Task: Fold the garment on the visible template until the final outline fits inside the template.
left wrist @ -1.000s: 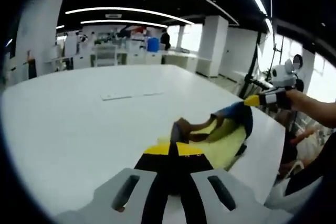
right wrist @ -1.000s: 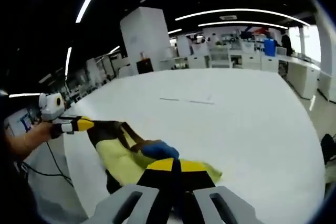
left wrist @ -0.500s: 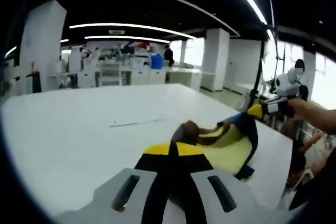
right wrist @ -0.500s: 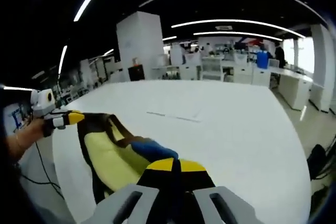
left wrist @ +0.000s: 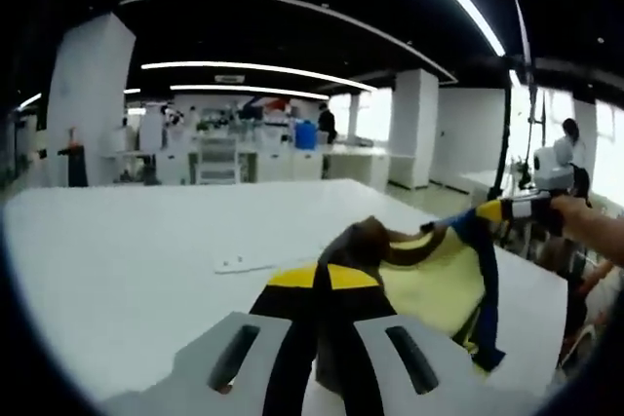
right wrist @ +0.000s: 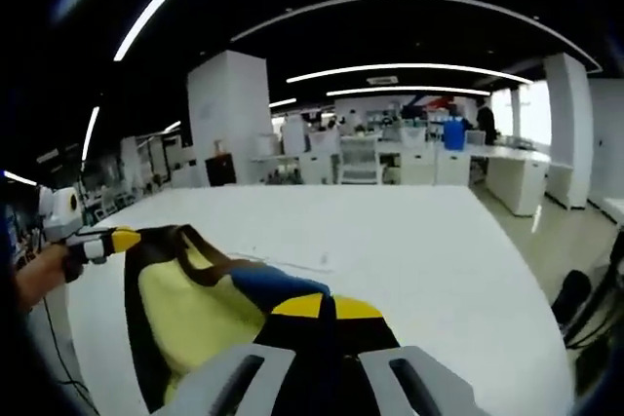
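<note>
A yellow garment (left wrist: 434,280) with brown and blue trim hangs stretched in the air between both grippers above the white table (left wrist: 127,250). My left gripper (left wrist: 325,276) is shut on a brown-trimmed corner; in the right gripper view it appears at the left (right wrist: 115,239), held by a hand. My right gripper (right wrist: 319,305) is shut on a blue-trimmed corner of the garment (right wrist: 185,309); in the left gripper view it appears at the right (left wrist: 495,209). The template outline (left wrist: 244,263) is a faint mark on the table; it also appears as a thin line (right wrist: 297,262) beyond the cloth.
White table (right wrist: 439,260) stretches wide behind the garment. Desks, chairs and a blue bin (left wrist: 305,133) stand far back by white pillars (left wrist: 409,129). A person stands at the right edge (left wrist: 565,143).
Both grippers have lifted and tilted up, raising the garment higher off the table so it hangs more upright. The template mark now sits lower and nearer in both views.
</note>
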### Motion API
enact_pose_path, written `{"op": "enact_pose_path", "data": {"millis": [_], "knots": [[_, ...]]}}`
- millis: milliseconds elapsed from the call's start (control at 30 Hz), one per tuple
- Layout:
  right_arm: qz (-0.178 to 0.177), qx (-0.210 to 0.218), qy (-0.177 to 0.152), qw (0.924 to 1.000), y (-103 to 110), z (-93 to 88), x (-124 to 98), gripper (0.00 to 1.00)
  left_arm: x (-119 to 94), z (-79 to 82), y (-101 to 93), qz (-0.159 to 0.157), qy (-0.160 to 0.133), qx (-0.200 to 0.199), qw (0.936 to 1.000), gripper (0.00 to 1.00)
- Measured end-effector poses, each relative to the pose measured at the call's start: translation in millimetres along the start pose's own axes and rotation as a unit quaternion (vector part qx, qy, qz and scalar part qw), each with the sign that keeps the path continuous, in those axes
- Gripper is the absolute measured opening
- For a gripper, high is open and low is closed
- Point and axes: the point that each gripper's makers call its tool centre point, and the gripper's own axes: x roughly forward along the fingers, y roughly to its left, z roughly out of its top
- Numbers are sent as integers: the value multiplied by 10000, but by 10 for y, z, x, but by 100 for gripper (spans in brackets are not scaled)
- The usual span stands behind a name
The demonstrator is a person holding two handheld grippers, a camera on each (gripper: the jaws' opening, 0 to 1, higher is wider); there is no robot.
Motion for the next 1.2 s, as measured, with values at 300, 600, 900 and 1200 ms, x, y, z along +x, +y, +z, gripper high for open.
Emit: {"op": "enact_pose_path", "data": {"millis": [300,600,900,1200], "knots": [[-346,318,222,9986,-253,-153,497,0,445,-166,198,172,62,43,9998,0],[-555,611,467,9955,-450,-425,1021,0,893,-501,399,342,353,98,9987,0],[-493,861,962,9904,-484,-800,1389,0,1153,-861,576,457,624,50,9970,0],[-512,780,1328,9867,-503,-1019,1531,0,1247,-1232,694,551,1142,61,9919,0]]}}
